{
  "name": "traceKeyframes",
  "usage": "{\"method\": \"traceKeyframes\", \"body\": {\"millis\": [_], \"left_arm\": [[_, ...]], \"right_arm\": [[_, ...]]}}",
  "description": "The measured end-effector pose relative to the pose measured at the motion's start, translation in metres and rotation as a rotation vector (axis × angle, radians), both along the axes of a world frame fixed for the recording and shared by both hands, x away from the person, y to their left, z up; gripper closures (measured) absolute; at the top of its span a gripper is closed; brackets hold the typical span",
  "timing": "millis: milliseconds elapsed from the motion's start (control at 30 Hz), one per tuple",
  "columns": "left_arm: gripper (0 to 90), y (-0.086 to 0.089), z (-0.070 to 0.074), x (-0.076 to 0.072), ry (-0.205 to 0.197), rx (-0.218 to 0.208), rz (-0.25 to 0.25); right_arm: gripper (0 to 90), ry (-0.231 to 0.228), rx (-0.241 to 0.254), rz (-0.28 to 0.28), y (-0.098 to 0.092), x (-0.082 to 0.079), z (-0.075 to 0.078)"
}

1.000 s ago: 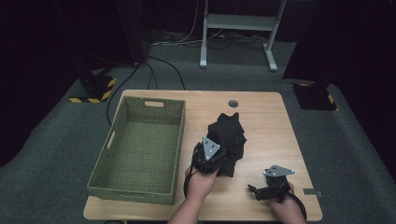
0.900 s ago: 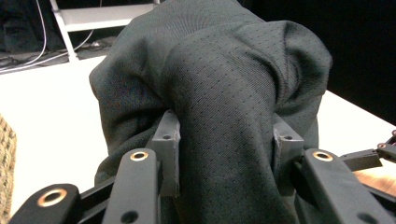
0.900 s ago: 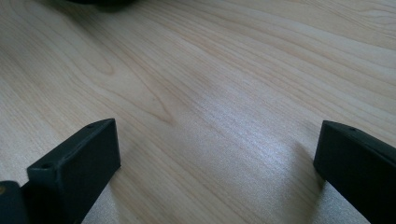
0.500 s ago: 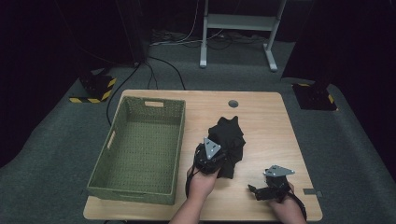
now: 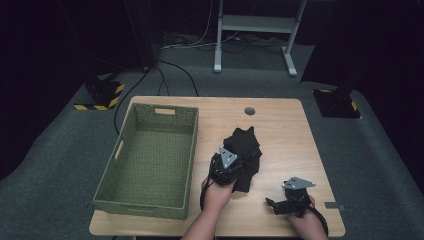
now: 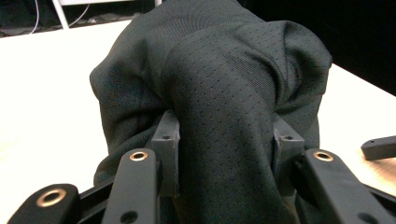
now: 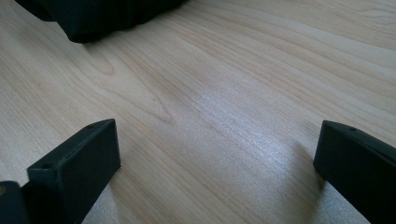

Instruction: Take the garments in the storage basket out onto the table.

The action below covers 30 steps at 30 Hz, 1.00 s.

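Observation:
A crumpled black mesh cloth (image 5: 248, 146) lies bunched on the wooden table (image 5: 280, 120), right of the basket. My left gripper (image 5: 233, 169) sits at the cloth's near edge, shut on a thick fold of it. In the left gripper view the cloth (image 6: 224, 70) bulges up between the two jaws of the left gripper (image 6: 224, 140), which clamp it from both sides. My right gripper (image 5: 271, 203) rests low at the table's near right corner, pointing left. Its jaws stand wide apart in the right gripper view (image 7: 217, 149), with bare wood between them and the cloth's edge (image 7: 107, 14) farther off.
A green woven basket (image 5: 162, 109) takes up the left part of the table, and nothing shows inside it. A round cable hole (image 5: 249, 110) sits near the far edge. Beyond the table stand a white frame's legs (image 5: 255, 22) on grey carpet with cables.
My left gripper has sunk a little with the cloth, and the bundle has settled lower on the table. The right gripper has stayed where it was.

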<state>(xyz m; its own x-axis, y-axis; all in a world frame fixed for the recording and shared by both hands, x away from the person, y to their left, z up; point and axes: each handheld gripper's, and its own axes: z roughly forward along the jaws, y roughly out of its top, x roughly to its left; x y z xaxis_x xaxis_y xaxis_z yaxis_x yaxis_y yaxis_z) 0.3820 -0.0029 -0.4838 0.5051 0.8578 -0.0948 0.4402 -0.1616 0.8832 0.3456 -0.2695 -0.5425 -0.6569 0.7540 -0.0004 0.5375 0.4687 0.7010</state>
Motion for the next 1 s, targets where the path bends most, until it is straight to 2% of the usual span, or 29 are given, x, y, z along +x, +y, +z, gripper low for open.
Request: {"method": "traceKeyframes", "body": {"millis": [400, 1000], "left_arm": [[55.5, 0.001, -0.016, 0.009, 0.062, 0.019, 0.002], [52.5, 0.0, -0.031, 0.016, 0.126, 0.024, 0.006]], "right_arm": [[0.0, 0.0, -0.001, 0.002, 0.0, 0.0, 0.0], [0.0, -0.001, -0.002, 0.003, 0.0, 0.0, 0.0]]}}
